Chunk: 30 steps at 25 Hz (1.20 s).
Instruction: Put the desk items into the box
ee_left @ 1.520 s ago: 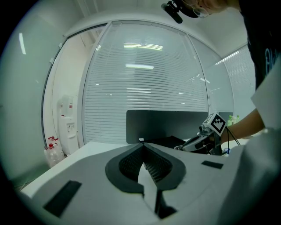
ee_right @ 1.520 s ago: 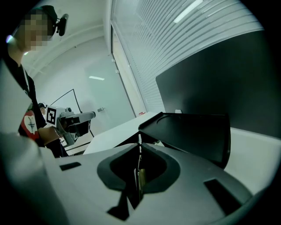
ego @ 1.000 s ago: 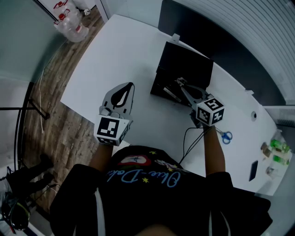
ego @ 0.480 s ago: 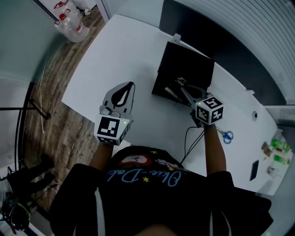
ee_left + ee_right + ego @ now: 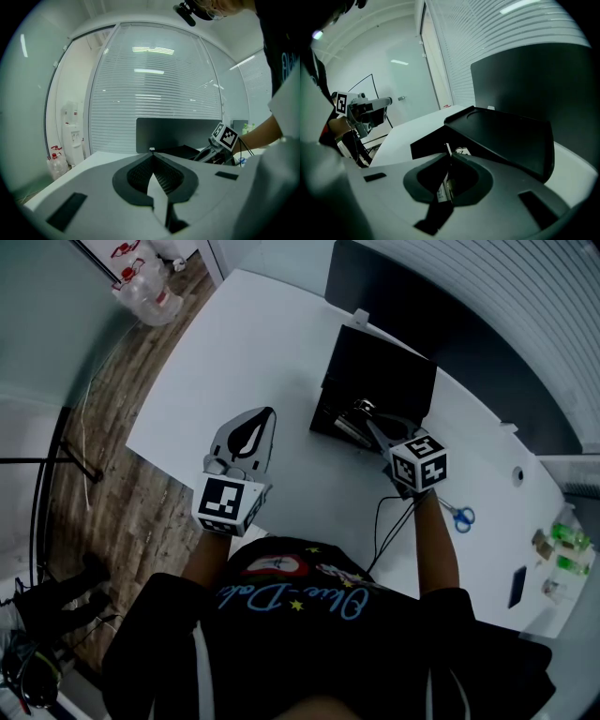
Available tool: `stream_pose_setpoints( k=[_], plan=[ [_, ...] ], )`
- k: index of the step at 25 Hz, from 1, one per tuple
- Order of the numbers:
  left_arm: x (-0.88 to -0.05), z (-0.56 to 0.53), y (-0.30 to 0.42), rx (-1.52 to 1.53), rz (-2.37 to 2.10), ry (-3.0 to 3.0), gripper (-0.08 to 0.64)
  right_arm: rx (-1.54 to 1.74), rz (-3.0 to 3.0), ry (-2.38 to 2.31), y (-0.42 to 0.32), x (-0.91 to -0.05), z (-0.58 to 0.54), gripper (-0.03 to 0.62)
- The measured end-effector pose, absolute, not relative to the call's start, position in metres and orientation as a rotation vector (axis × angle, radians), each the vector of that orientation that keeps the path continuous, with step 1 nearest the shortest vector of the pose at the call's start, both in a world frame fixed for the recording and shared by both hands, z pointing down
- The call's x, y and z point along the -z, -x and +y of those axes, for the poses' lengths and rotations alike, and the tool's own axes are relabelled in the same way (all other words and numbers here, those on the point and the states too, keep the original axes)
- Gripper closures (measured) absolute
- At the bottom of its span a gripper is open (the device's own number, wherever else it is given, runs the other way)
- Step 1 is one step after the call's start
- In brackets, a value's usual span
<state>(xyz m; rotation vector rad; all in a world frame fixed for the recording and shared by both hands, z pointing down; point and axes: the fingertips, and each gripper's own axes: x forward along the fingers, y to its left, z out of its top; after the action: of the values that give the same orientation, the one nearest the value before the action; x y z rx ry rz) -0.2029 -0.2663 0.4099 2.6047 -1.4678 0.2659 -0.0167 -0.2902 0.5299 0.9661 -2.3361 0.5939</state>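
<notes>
Counts: two tongs, one black box (image 5: 380, 367), one pair of scissors (image 5: 457, 517) and one black cable (image 5: 382, 521), all on one white bench (image 5: 239, 343).

The box sits on the far right part of the bench with its lid open. Head view shows something silvery inside it by the right tongs' tips, too small to name.

The right tongs (image 5: 362, 409) reach into the box opening. Their jaws are nearly together and have just been easing apart. A thin pale item (image 5: 446, 185) is between them, and the pads look to touch it.

The left tongs (image 5: 269, 412) are clenched and empty, tips together. They are over bare bench left of the box, apart from it.

The scissors have blue handles and lie outside the box, on the near right of the bench, right of the right tongs. The cable runs on the bench by the right hand.

Views: only the right gripper view shows the thin pale item between the jaws, and it also catches the left tongs at far left. Only the left gripper view shows a water dispenser (image 5: 72, 133), and it shows the right tongs at the box from the side. Head view shows the scissors, which the right gripper view does not. Bottles (image 5: 141, 282) are on the floor at far left.
</notes>
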Motion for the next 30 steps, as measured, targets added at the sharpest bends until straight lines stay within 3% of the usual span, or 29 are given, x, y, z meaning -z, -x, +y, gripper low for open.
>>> stream_pose_setpoints(
  k=[18, 30],
  plan=[
    [-0.405, -0.259, 0.198, -0.261, -1.462, -2.624, 0.552, -0.590, -2.371, -1.110, 0.003, -0.505, -0.293, 0.531],
    [-0.398, -0.253, 0.200, -0.252, -1.450, -2.648, 0.552, -0.620, -2.451, -1.162, 0.007, -0.480, -0.286, 0.583]
  ],
)
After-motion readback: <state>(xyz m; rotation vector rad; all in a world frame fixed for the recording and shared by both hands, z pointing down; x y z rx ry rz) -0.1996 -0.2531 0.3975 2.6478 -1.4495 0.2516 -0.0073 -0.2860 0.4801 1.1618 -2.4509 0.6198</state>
